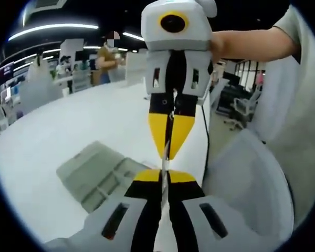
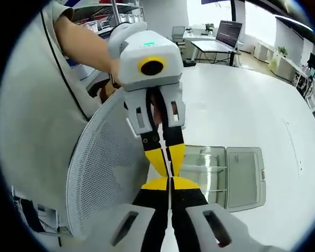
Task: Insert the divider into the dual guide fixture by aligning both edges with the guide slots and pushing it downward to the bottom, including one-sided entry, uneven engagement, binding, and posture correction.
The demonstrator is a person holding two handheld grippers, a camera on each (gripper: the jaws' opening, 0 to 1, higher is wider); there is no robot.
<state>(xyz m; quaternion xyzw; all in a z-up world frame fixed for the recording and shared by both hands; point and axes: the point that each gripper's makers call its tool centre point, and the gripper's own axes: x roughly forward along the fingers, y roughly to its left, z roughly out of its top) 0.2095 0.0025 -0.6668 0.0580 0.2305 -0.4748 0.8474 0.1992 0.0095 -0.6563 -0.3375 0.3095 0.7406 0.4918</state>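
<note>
- Thin divider (image 1: 165,152) is pinched edge-on by left tool (image 1: 164,176) and right tool (image 2: 171,181), tips facing.
- Fixture (image 2: 236,176) is seen flat on white surface (image 2: 241,110), below.

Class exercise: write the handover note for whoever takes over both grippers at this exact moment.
Left gripper: shut on the divider, a thin clear sheet held edge-on.
Right gripper: shut on the same divider, tip to tip with the left.
Dual guide fixture: flat on the white table, below the grippers, apart from the divider.
Done: divider picked up, held by both.
Left: line both edges up with the guide slots, push to the bottom.
</note>
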